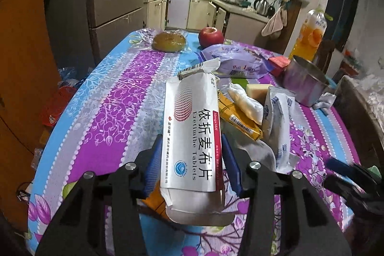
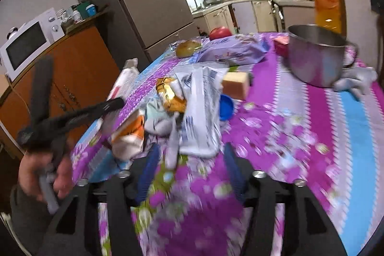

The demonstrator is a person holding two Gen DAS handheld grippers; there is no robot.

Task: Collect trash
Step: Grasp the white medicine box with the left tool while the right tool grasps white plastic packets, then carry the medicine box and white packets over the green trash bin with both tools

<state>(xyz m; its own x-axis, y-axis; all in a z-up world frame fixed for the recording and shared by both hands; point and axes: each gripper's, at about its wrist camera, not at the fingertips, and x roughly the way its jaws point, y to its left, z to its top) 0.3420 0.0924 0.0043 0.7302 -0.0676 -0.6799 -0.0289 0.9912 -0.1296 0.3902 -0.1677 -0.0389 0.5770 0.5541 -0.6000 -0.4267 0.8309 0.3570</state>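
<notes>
In the left wrist view the left gripper (image 1: 192, 155) is clamped across the near half of a white pill box (image 1: 190, 126), its flaps open at both ends, held just above the tablecloth (image 1: 108, 112) beside a heap of wrappers (image 1: 254, 112) — empty card, I judge, light and easily crushed, so the grip across its long edges suits it. In the right wrist view, blurred, the right gripper (image 2: 189, 160) stands apart and empty before a crinkly white packet (image 2: 201, 116) — limp and light, best pinched at its near end.
</notes>
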